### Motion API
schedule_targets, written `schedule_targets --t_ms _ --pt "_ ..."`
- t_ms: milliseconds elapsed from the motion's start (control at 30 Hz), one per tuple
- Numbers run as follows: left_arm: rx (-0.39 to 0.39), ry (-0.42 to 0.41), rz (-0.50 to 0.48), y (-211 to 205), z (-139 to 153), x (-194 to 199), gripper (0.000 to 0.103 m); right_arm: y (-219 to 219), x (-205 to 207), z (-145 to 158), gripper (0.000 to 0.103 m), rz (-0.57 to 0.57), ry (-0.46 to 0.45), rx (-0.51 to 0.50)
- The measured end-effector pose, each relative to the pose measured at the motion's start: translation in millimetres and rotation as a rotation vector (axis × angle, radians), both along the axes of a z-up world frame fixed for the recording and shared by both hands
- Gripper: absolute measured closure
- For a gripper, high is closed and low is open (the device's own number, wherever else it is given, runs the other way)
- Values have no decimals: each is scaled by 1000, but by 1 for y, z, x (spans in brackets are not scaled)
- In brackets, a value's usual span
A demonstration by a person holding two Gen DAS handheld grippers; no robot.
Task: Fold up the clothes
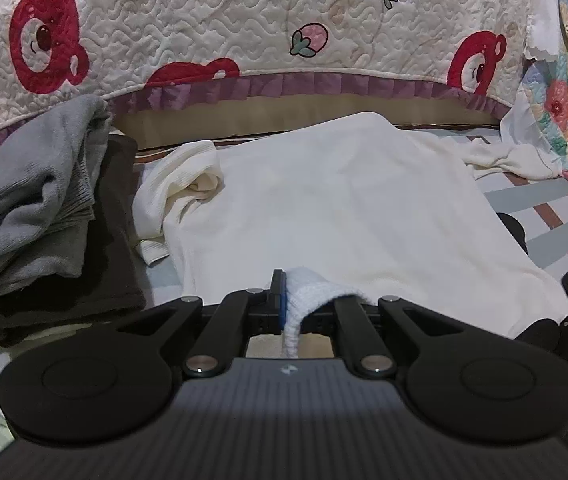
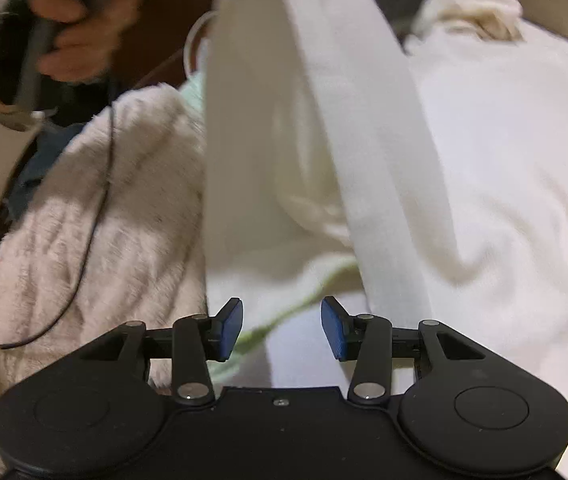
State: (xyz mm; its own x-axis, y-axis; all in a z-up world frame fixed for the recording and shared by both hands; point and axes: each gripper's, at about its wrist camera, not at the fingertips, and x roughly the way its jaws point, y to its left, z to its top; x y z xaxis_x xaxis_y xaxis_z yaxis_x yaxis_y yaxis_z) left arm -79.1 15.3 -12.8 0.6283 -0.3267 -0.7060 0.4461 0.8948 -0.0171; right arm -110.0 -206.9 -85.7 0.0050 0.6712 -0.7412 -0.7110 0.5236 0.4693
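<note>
The cream garment (image 1: 324, 200) is lying spread across the striped bedsheet (image 1: 544, 216), its bunched collar or sleeve end (image 1: 200, 184) rumpling up toward the grey clothes (image 1: 32, 200) piled on a dark folded cloth (image 1: 116, 240) beside it, with the bear-print quilt (image 1: 244, 20) hanging behind; the left gripper (image 1: 304, 296) is pinching the garment's near ribbed hem, its fingers closing tight on a small tuck of knit that is draping over one pad and hiding it; the right gripper (image 2: 282, 328) is hovering with its blue pads (image 2: 231, 328) standing apart and gripping nothing, a broad white band of the garment (image 2: 364, 160) running up past it. The likely trouble, as I judge it, is that the left pinch is holding only a narrow bite of stretchy rib, so any pull could be slipping it free or dragging the whole garment askew toward the grey clothes; the right fingers, closing where they are, might be catching the pale green edge (image 2: 284, 300) beneath instead of the cream layer. The right view is blurring badly; a hand (image 2: 72, 32) on a dark handle is showing near the fluffy sleeve (image 2: 104, 200), and whether the garment is carrying a fold already is not something I can tell.
</note>
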Motion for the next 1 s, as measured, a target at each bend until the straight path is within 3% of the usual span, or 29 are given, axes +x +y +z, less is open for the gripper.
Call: schedule_targets --t_ms 200,300,333,400,433,633,733,800,933,1000 --pt "-29 -2 33 8 5 -5 100 -1 -1 -15 38 -90 59 66" --pt "-48 -5 57 10 8 -6 100 9 4 -23 38 -117 -13 64" --pt "-54 -6 65 11 8 -7 100 10 2 -25 43 -112 -36 74" --pt "-63 -9 80 13 10 -8 100 13 0 -28 88 -101 -78 92" --pt "-52 -17 83 15 10 -10 100 11 1 -29 97 -104 -52 104" --pt "-21 -41 115 47 22 -37 100 -49 -8 -7 97 -269 102 289" --pt "-29 -41 126 70 25 -63 100 -87 -18 2 97 -345 202 295" --pt "-8 -23 129 79 16 -83 100 -99 -32 -7 97 -350 160 195" --pt "58 21 114 78 -7 -102 100 -105 -51 -41 97 -417 203 211" --pt "86 25 117 77 -13 -106 100 -90 -60 -42 96 -389 152 164"
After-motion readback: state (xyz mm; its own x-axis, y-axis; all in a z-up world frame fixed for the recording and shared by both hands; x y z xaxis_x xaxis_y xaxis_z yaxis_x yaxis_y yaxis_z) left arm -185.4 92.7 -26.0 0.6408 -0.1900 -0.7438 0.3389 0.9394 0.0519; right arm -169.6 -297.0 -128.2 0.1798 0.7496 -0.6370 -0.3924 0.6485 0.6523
